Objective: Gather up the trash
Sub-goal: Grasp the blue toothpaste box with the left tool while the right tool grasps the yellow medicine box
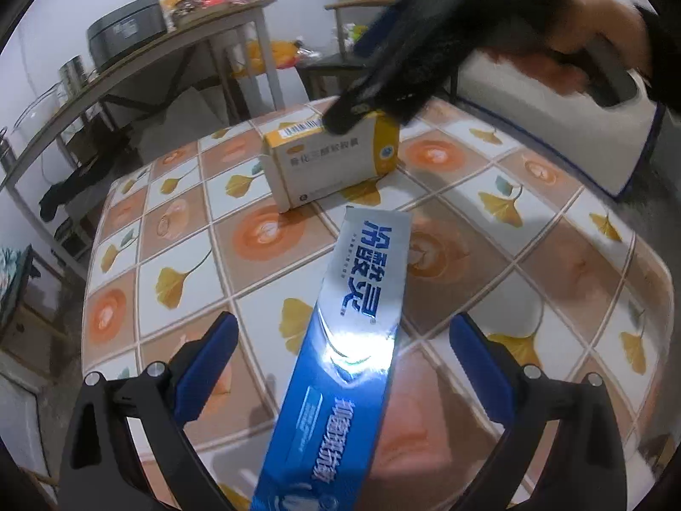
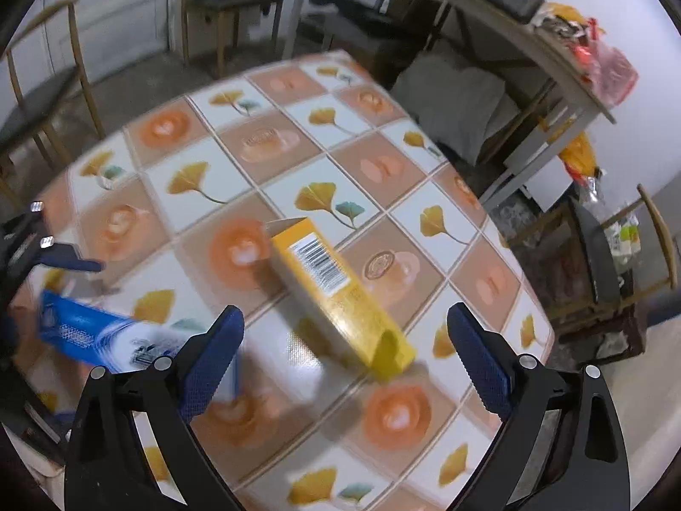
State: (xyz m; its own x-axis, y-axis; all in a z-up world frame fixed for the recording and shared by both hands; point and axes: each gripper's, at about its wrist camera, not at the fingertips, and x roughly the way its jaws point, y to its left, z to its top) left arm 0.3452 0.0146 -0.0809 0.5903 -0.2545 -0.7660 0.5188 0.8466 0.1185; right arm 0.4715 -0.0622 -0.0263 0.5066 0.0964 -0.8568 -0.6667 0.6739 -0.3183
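Observation:
A long blue toothpaste box [image 1: 340,366] lies on the patterned tablecloth [image 1: 489,230], running between the spread fingers of my left gripper [image 1: 344,323], which is open and does not touch it. Farther off stands a yellow and white medicine box [image 1: 327,162]. My right gripper [image 1: 361,98], held by a hand [image 1: 604,38], hovers over its top edge. In the right wrist view the yellow medicine box [image 2: 340,294] lies between the parted fingers of my right gripper [image 2: 345,313], which is open. The toothpaste box [image 2: 106,332] and the left gripper [image 2: 59,257] show at the left.
A side table [image 1: 178,38] with a dark cooker [image 1: 127,34] and bags stands beyond the table's far edge. A wooden chair [image 1: 353,42] and a white cushion [image 1: 553,127] are behind. Another chair [image 2: 42,98] stands at the left in the right wrist view.

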